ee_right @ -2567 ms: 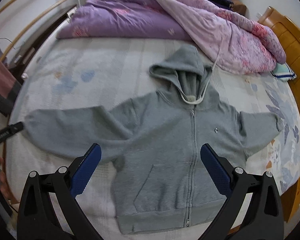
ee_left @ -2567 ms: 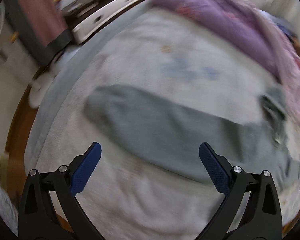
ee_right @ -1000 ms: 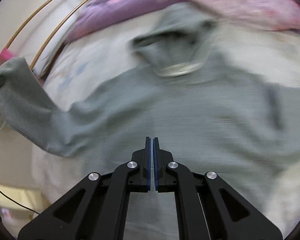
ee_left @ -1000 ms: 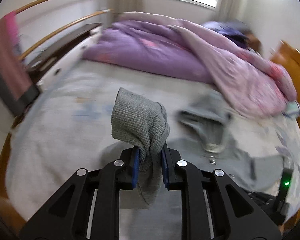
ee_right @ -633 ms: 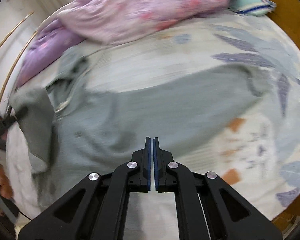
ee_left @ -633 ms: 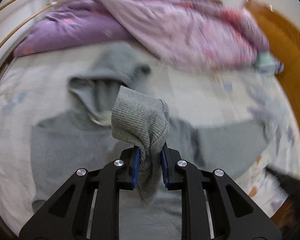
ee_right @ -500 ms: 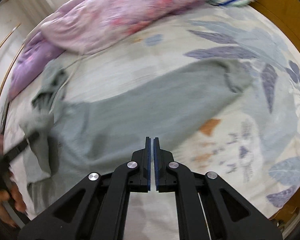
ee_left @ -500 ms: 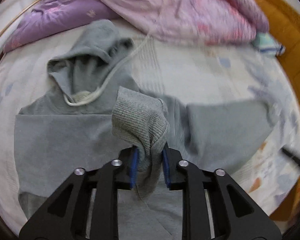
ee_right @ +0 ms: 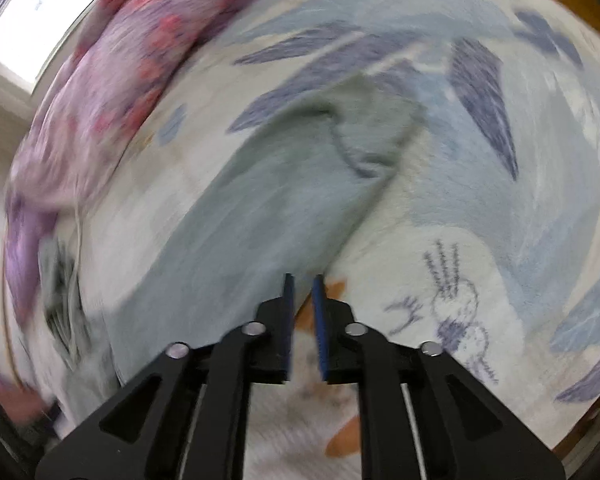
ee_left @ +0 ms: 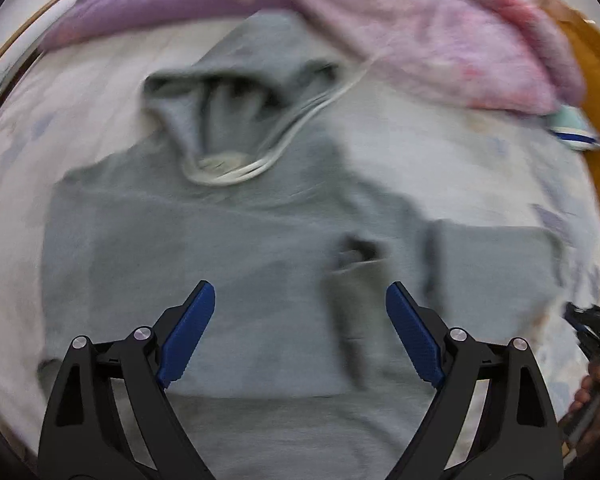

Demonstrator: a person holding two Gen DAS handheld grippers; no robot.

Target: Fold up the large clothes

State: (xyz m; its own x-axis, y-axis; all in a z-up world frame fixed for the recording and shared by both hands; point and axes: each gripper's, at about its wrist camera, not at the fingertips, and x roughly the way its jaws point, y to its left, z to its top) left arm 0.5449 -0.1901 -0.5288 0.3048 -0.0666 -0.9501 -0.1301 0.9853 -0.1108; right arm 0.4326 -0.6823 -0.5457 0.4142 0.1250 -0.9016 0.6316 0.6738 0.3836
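Note:
A grey zip hoodie (ee_left: 220, 248) lies flat on the bed, hood (ee_left: 236, 120) at the top. One sleeve is folded across the chest, its cuff (ee_left: 352, 276) resting on the body. Above it my left gripper (ee_left: 300, 292) stands open, its jaws still opening and nothing between them. The other sleeve (ee_left: 492, 272) stretches out to the right. In the right wrist view that sleeve (ee_right: 284, 200) runs up to its cuff (ee_right: 376, 128). My right gripper (ee_right: 303, 280) hovers over the sleeve's lower edge, jaws opening a little, nothing between the pads.
A purple and pink duvet (ee_left: 420, 28) is heaped behind the hood. The wooden bed frame (ee_left: 592, 60) curves along the right, with a small striped cloth (ee_left: 572, 128) beside it. A hand (ee_left: 596, 388) holds the other gripper at the right edge. The patterned sheet (ee_right: 480, 200) surrounds the sleeve.
My left gripper carried the sleeve cuff over the chest, then opened wide and let it go. My right gripper swung over to the other sleeve and its shut jaws parted slightly.

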